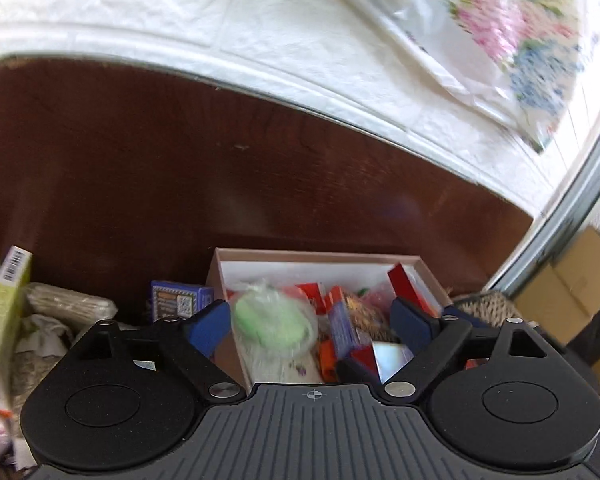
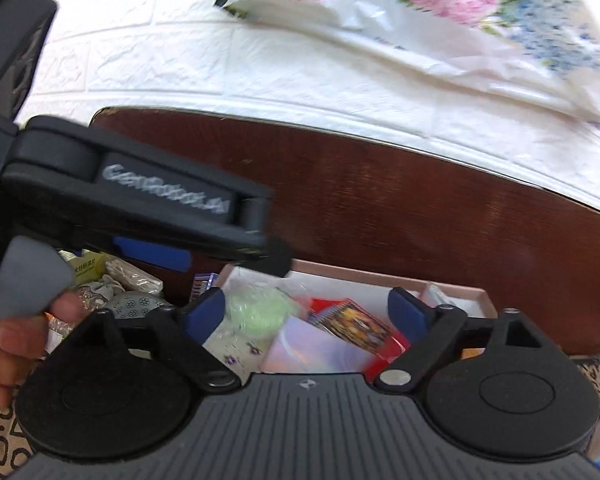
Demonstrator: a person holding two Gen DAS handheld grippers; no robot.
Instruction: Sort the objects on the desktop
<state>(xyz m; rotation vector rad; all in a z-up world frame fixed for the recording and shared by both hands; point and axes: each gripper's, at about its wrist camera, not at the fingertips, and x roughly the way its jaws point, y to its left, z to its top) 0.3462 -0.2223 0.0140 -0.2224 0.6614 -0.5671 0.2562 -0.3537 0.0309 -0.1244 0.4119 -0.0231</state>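
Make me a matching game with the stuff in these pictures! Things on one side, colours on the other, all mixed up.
Things:
1. Round squishy thing in a clear wrapper, inside the box
2. Little box beside it, outside on its left
3. Table top
4. Pads on the left tongs

Colours:
A. dark brown
B. light green
C. blue, on black arms
D. blue and purple, patterned

Pairs: 1-B, 2-D, 3-A, 4-C

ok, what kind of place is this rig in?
Probably a home, not a lab: a dark wooden desk against a white brick-pattern wall, a floral plastic bag hanging above, and an open cardboard box full of small household odds and ends.
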